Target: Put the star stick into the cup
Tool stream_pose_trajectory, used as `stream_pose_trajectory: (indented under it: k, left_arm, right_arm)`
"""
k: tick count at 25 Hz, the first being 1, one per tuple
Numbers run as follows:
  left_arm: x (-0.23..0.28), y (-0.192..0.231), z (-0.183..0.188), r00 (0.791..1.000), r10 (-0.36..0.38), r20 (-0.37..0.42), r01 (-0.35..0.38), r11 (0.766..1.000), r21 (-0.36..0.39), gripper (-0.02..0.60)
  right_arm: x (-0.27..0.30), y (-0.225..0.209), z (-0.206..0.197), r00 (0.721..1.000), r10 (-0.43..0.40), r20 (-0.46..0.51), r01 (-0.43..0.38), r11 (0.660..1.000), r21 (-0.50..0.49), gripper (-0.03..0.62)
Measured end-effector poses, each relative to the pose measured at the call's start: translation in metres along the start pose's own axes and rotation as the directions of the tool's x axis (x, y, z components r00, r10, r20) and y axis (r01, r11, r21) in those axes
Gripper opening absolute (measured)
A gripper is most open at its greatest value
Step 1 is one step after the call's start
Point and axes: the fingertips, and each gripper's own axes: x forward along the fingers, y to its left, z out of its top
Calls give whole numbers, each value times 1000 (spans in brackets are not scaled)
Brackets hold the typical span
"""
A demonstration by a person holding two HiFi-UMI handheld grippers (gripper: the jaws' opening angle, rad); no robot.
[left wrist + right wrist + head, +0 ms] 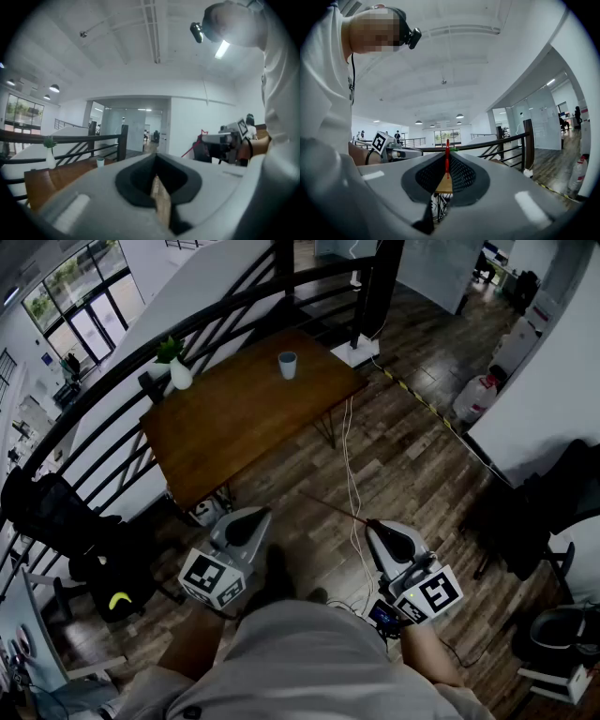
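Dark plank flooring fills most of the head view, with a wooden surface standing against a black railing

The star stick is not near the cup yet. It is a thin red rod pinched at one end by the right gripper, whose fingers are pressed together on it; the rest pokes out ahead over the floor. From the left gripper view a red star outline shows at its far tip. The left gripper hangs just beside the right, its fingers closed to a narrow slit with nothing held between them.

The cup stands upright towards the far edge of the surface, well apart from both grippers. A white vase with a green sprig sits at the far left corner, apart from the cup. White cables trail over the floor between the person and the surface.

Likely trouble from here:
- The rod is held by one end only, so it may swivel or slide in the fingers on the way over.
- The cup looks small and light, so a long rod striking its rim off-centre could tip it or push it off the far edge.
- The cables lie in the walking path and could catch a foot
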Motion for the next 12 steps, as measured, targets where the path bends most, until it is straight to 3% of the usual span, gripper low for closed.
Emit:
stream_pose_trajectory:
  k: [12]
  left_arm:
    - [3,10,-9,1000,-8,-17,8,1000,-23,3]
  right_arm:
    - [8,-3,-8,1000,-14,-16,14,1000,6,23]
